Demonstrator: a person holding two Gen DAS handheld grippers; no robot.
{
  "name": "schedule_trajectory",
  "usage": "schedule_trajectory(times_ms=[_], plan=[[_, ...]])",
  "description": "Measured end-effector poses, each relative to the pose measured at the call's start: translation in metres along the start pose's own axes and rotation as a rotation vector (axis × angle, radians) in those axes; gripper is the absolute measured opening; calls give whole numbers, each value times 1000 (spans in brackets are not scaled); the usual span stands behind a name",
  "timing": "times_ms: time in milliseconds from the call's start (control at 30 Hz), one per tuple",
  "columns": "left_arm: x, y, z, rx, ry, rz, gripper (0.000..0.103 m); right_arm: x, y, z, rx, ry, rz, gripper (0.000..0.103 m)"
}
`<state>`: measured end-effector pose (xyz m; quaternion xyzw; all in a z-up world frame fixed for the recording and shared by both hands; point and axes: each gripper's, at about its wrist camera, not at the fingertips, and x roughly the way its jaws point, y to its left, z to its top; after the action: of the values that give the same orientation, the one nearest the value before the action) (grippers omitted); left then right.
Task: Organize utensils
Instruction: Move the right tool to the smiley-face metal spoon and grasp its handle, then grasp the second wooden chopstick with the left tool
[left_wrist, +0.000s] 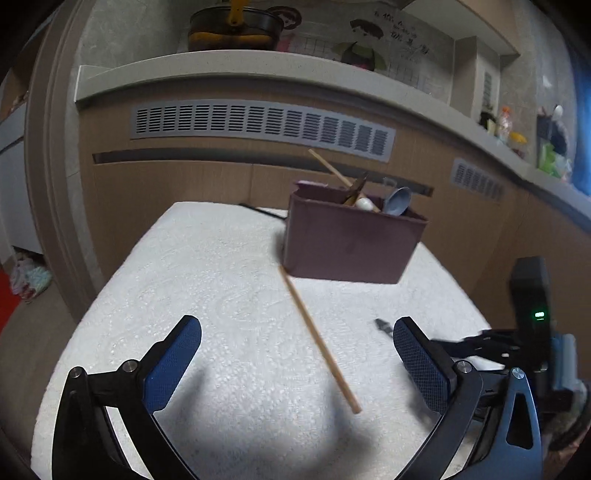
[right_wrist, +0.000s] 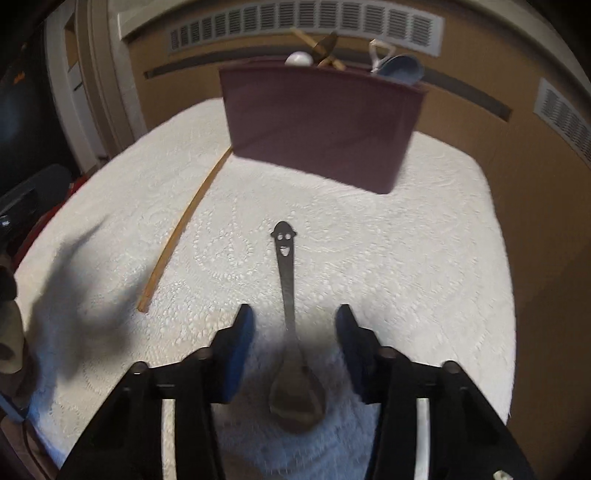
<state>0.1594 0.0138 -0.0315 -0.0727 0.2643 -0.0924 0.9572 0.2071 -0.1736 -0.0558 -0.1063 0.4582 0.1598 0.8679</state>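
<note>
Sitting on a white textured cloth (right_wrist: 424, 236) that covers the tabletop, a maroon box (right_wrist: 317, 125) takes up the far middle, and it's already got stuff poking out: a wooden stick (left_wrist: 330, 168), a white spoon (right_wrist: 298, 59) and a grey-blue spoon (right_wrist: 400, 69) leaning toward the box's right end. A single chopstick (left_wrist: 319, 341) lies loose on the cloth, one end touching or just at the box's near-left corner, the rest running diagonally back toward the near edge. A metal spoon (right_wrist: 290, 332) with a little smiley face cut into its handle tip lies right of the chopstick, handle aimed at the box, bowl toward the near edge. The right gripper (right_wrist: 295, 323) is angled down over that spoon with its jaws partly closed, one blue pad on each side of the neck, but there's a visible gap on both sides, so it's not pinching anything. The left gripper (left_wrist: 297, 345) hangs over the near-left part of the cloth with jaws spread as wide as they go, the chopstick's near end passing between the fingers but untouched as far as the view shows. Behind the table there's a brown wall panel with grey vents (left_wrist: 258, 123) and a shelf holding a dark pot (left_wrist: 234, 31).
</note>
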Motion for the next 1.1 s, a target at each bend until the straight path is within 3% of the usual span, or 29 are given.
schedule_trajectory(times_ms=[33, 67, 133, 200, 367, 500, 533, 600, 667, 733, 833, 1000, 1100], plan=[[-5, 4, 1, -21, -20, -61, 103, 1, 3, 2, -21, 6, -5, 10], [-11, 6, 1, -41, -35, -101, 103, 0, 6, 4, -38, 6, -25, 5], [-13, 6, 2, -60, -42, -136, 103, -5, 7, 3, -28, -7, -44, 5], [-8, 2, 2, -52, -8, -116, 103, -14, 0, -2, 11, -31, -44, 5], [31, -14, -5, -25, 207, -55, 103, -31, -21, -20, 96, -58, -74, 5], [47, -34, -9, 57, 261, 22, 102, -34, -30, -36, 137, -71, -102, 5], [55, -40, -6, 92, 279, 44, 99, -34, -32, -37, 149, -73, -96, 5], [68, -44, 0, 114, 327, 37, 83, -35, -34, -35, 166, -92, -93, 5], [88, -41, 8, 88, 418, 12, 54, -35, -34, -35, 171, -95, -95, 5], [112, -38, 14, 72, 514, -1, 37, -36, -35, -36, 177, -104, -92, 5], [140, -36, 18, 93, 612, 59, 31, -39, -37, -37, 188, -118, -91, 5], [164, -39, 32, 128, 697, 135, 31, -40, -39, -37, 201, -123, -83, 5], [173, -42, 35, 152, 743, 129, 28, -41, -39, -38, 203, -129, -78, 5]])
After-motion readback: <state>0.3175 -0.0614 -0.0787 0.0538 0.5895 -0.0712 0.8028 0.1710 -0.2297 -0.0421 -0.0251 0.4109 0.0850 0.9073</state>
